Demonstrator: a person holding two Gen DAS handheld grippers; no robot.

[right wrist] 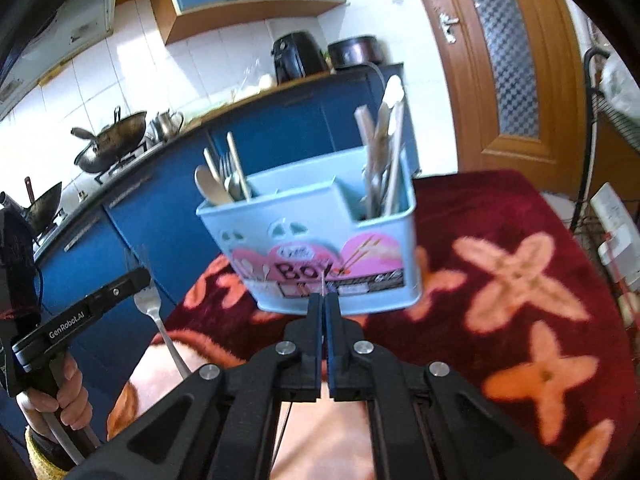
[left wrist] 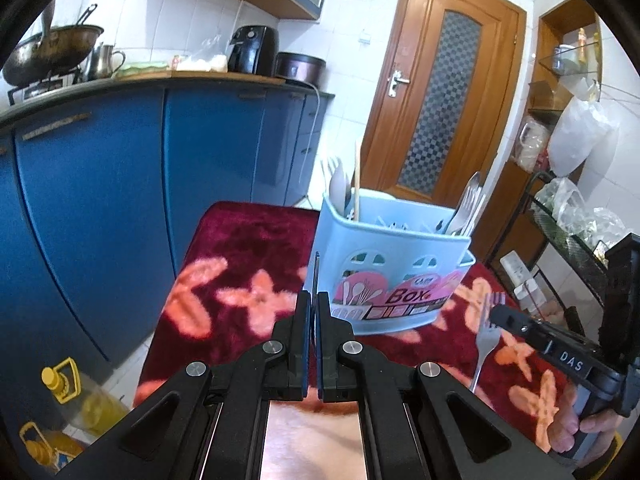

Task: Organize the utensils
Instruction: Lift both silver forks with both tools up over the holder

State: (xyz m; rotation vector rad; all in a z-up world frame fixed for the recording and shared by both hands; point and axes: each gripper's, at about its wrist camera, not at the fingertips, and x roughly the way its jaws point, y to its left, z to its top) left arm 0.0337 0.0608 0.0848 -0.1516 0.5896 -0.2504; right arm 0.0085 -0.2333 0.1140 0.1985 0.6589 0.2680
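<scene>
A light-blue utensil box (left wrist: pixel 392 276) (right wrist: pixel 320 240) stands on the red flowered tablecloth (left wrist: pixel 240 264), with spoons, forks and chopsticks upright in its end compartments. My left gripper (left wrist: pixel 314 300) (right wrist: pixel 142 280) is shut on a metal fork (right wrist: pixel 150 304), tines up, left of the box. My right gripper (right wrist: pixel 323 300) (left wrist: pixel 494 314) is shut on a second fork (left wrist: pixel 486 340), tines up, in front of the box's right end. Each fork shows only as a thin edge in its own wrist view. Both grippers hover just short of the box.
Blue cabinets (left wrist: pixel 100 200) under a counter with woks run along the left. Yellow oil bottles (left wrist: pixel 68 392) stand on the floor by the table. A black wire rack (left wrist: pixel 568 232) with bags is on the right, beside a wooden door (left wrist: pixel 440 100). A hand (right wrist: pixel 68 396) grips each handle.
</scene>
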